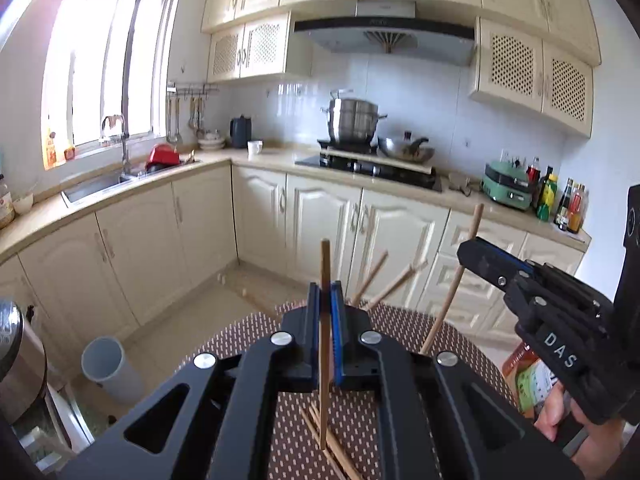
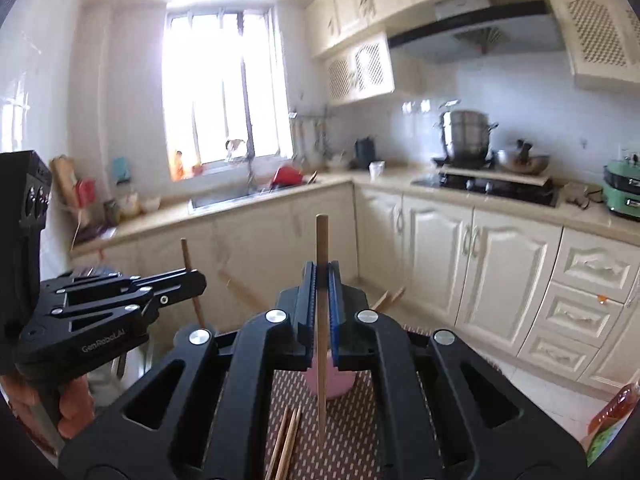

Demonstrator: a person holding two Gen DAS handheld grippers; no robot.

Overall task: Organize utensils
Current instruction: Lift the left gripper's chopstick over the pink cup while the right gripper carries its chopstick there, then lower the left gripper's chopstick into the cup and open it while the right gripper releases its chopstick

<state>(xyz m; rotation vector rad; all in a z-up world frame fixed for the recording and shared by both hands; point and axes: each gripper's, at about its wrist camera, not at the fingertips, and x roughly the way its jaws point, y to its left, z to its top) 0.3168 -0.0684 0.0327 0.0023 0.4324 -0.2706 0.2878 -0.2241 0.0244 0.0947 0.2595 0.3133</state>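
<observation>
My left gripper (image 1: 325,286) is shut on an upright wooden chopstick (image 1: 325,360), held above the dotted brown table mat (image 1: 240,340). To its right, my right gripper (image 1: 466,250) grips a second chopstick (image 1: 454,288), tilted. In the right wrist view that right gripper (image 2: 321,268) is shut on its chopstick (image 2: 321,400), with a pink cup (image 2: 342,384) just beyond and below. The left gripper (image 2: 200,280) shows at the left with its chopstick (image 2: 186,254). Loose chopsticks (image 1: 332,448) (image 2: 286,444) lie on the mat. Two more chopsticks (image 1: 372,276) lean up behind the left gripper, their lower ends hidden.
A grey bin (image 1: 106,364) stands on the floor at left, beside a steel pot (image 1: 16,360). An orange-green packet (image 1: 528,380) sits at the table's right edge. Kitchen counter (image 1: 272,160), sink and stove line the far walls. A hand (image 1: 556,416) holds the right gripper.
</observation>
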